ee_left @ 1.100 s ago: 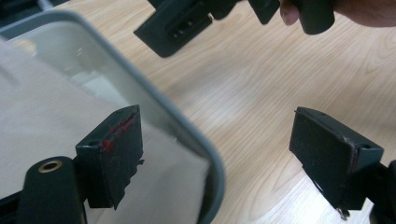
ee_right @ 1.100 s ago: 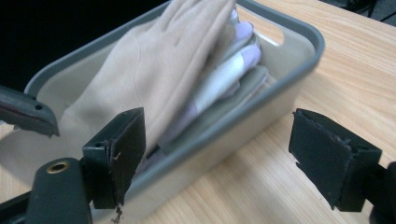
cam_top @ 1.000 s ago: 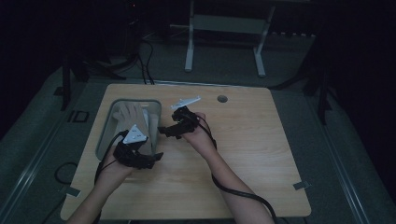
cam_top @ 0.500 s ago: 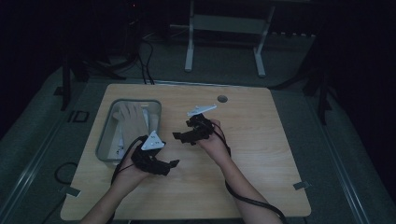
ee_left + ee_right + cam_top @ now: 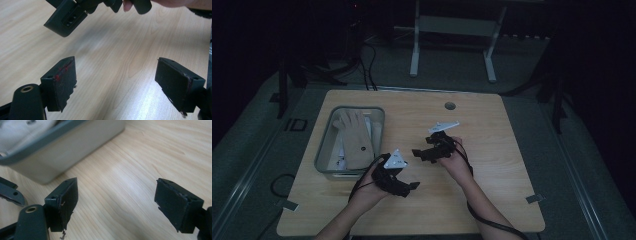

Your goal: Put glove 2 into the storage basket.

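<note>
A grey metal tray (image 5: pixel 323 159) stands on the left of the wooden table (image 5: pixel 492 130); a tan glove (image 5: pixel 354 140) and white cloth lie in it. My left gripper (image 5: pixel 413 186) sits low over the table just right of the tray's near corner, jaws wide apart and empty (image 5: pixel 116 83). My right gripper (image 5: pixel 418 154) hovers near the table's middle, pointing left toward the tray, open with nothing between its fingers (image 5: pixel 117 203). The tray wall (image 5: pixel 67 147) fills the top left of the right gripper view. The right gripper's jaw (image 5: pixel 65 20) hangs at the top of the left gripper view.
A round hole (image 5: pixel 450 106) sits near the table's far edge. A white metal stand (image 5: pixel 452 30) rises on the floor behind the table. Cables trail on the floor at the back left. Bare wood spreads over the table's right half.
Both hands have drawn away from the tray toward the right and the near side, sinking a little. Both pairs of jaws stay equally wide.
</note>
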`<state>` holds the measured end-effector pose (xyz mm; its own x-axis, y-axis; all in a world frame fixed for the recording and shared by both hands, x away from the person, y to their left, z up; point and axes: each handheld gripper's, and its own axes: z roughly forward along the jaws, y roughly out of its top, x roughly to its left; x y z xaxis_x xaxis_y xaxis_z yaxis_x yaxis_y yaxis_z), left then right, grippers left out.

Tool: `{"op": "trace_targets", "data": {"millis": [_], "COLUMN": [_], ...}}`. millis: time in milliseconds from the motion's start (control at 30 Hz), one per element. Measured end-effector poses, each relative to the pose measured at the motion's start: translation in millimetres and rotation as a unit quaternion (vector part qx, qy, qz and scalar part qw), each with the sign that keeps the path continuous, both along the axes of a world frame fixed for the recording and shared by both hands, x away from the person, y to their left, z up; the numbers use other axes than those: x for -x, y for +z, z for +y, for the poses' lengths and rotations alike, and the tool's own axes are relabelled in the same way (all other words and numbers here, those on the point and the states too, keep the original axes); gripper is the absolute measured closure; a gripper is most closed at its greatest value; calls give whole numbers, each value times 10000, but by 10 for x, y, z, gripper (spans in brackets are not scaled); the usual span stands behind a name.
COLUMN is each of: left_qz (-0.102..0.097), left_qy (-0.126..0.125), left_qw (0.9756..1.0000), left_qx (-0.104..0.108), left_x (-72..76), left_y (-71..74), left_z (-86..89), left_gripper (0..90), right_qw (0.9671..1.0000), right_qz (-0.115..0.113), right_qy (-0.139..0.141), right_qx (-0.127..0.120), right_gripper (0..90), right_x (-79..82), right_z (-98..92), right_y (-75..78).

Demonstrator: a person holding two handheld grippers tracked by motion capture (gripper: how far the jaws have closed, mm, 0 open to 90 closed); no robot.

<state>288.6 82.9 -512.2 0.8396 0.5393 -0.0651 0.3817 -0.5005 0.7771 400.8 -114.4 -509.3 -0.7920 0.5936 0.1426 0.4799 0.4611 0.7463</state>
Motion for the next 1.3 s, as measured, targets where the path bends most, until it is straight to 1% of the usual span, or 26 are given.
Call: {"op": "trace_targets", "data": {"millis": [133,200,267,300,367,433,467,500,533,567,600,667,733,800,833,867,900,933,1000,1067,1100,1133,1167,1200,1267,1300], "left_qz": [69,93,121,165,171,183,193,190,211,247,269,283,285,298,283,233,231,297,289,310,295,275,296,315,324,334], "left_qy": [-110,-160,-155,-173,-190,-175,-195,-198,-209,-203,-209,-250,-253,-232,-218,-208,-218,-210,-211,-239,-229,-249,-264,-262,-313,-314], "left_qw": [9999,9998,9998,9997,9997,9997,9996,9996,9995,9995,9994,9993,9993,9992,9992,9994,9993,9992,9992,9991,9993,9993,9992,9991,9989,9989], "left_qx": [-96,-79,-42,-12,-24,-14,-73,-82,-73,-48,-53,-78,-37,-92,-152,-178,-173,-178,-163,-145,-94,-101,-111,-70,-139,-121], "left_x": [-7,-13,-20,-26,-32,-39,-45,-50,-57,-60,-64,-68,-70,-78,-85,-93,-103,-116,-122,-125,-123,-122,-124,-123,-127,-125], "left_y": [-75,-106,-133,-142,-169,-206,-222,-242,-260,-279,-296,-321,-337,-351,-363,-380,-398,-414,-433,-436,-436,-432,-431,-433,-440,-448], "left_z": [-63,-80,-93,-96,-107,-120,-124,-127,-126,-130,-134,-139,-147,-154,-157,-158,-156,-156,-156,-159,-164,-166,-171,-175,-181,-187], "left_gripper": [176,176,176,176,176,176,176,176,176,176,176,176,176,176,176,176,176,176,176,176,176,176,176,176,176,176], "right_qw": [10000,9999,9999,9999,9998,9999,9999,9999,9999,9999,9999,9999,9999,9999,9999,9998,9997,9996,9995,9995,9994,9992,9992,9994,9995,9995], "right_qz": [4,33,44,50,39,-1,-39,-64,-91,-94,-74,-54,-8,40,63,81,110,83,-53,-61,-66,-105,-97,-64,-94,-93], "right_qy": [30,16,5,-4,-10,-21,-6,-8,16,33,45,61,74,68,70,73,79,81,102,117,118,121,145,147,128,106], "right_qx": [60,101,166,164,169,146,114,93,133,122,79,108,112,120,136,137,179,242,288,301,315,355,351,310,287,288], "right_gripper": [198,198,198,198,197,198,198,198,198,198,198,197,197,196,196,196,195,195,190,187,187,187,186,184,184,184], "right_x": [16,27,36,41,55,70,76,86,92,101,110,126,136,147,155,161,167,179,204,230,242,252,260,268,280,283], "right_z": [-115,-160,-194,-209,-234,-258,-270,-278,-286,-294,-303,-324,-351,-378,-390,-403,-412,-420,-441,-466,-475,-486,-499,-513,-544,-558], "right_y": [-84,-118,-147,-159,-178,-203,-218,-232,-246,-260,-278,-319,-364,-407,-427,-449,-471,-481,-487,-486,-486,-484,-483,-483,-488,-492]}}
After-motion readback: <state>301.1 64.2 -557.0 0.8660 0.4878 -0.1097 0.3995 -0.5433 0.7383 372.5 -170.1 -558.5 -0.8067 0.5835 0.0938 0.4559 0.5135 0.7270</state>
